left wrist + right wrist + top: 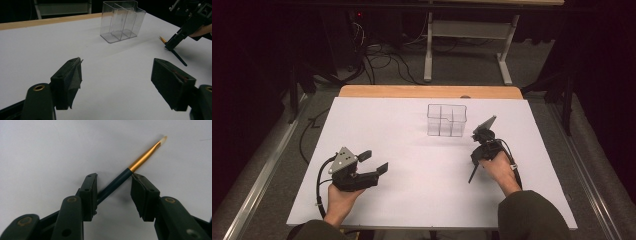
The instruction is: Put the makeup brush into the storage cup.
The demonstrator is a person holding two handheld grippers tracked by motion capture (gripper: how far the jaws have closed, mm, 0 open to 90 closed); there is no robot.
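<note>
A thin brush (145,156) with a dark blue handle, gold ferrule and pale tip lies on the white board. My right gripper (113,178) points down at it, jaws apart, with the handle running slantwise between them. From above, the handle end (471,175) sticks out below the right gripper (478,156). My left gripper (374,161) rests at the front left, open and holding nothing, its jaws (117,70) wide apart. The left gripper view also takes in the right gripper (172,42) and the brush (180,58) at far right.
A clear plastic organizer (446,120) with several compartments stands upright behind the middle of the board (412,200), just left of the right gripper. The same organizer (121,21) looks empty. A wooden table edge (427,91) runs along the back.
</note>
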